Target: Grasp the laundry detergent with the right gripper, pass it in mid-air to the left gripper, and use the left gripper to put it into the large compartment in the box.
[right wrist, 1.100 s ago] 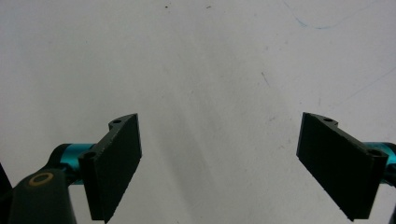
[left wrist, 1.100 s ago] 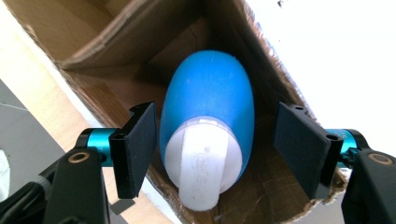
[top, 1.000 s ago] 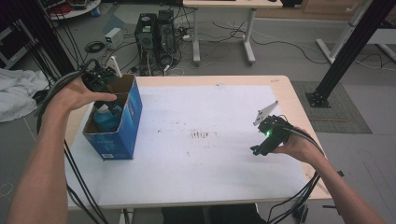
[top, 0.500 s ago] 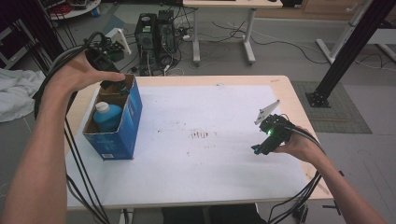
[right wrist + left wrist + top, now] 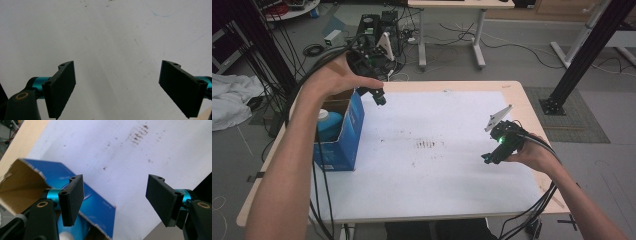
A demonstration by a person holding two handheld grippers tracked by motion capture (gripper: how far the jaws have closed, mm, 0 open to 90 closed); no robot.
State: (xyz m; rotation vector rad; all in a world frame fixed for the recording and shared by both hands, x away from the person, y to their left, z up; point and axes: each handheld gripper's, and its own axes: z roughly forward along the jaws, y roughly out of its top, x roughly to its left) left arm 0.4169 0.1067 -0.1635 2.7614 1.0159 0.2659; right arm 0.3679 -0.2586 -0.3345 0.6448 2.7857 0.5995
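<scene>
Two grippers are at work over one table (image 5: 512, 95), whose top is covered by a white sheet (image 5: 447, 170) with a small cluster of dark specks near its middle. One blue cardboard box (image 5: 349, 132) stands open at the sheet's left edge, and one light blue bottle with a white cap (image 5: 328, 122) stands inside it.

The left gripper (image 5: 379, 96) is held in the air above the box's far right corner, its jaws pointing down toward the sheet. In the left gripper view the left gripper (image 5: 115, 197) has its jaws spread wide with nothing between them. The right gripper (image 5: 488, 158) sits low over the sheet's right part, well apart from the box, with a green light glowing on its body. In the right gripper view the right gripper (image 5: 117, 88) is likewise spread wide and empty, with bare white sheet beneath it.

The box is glossy blue outside and plain brown inside, with torn, ragged flap edges (clearest in the left gripper view, where the box (image 5: 97, 205) lies below the left jaw). That view also brings up the specks as short rows of dark marks. The high view alone takes in both forearms, the trailing cables and the cluttered floor beyond the table.
</scene>
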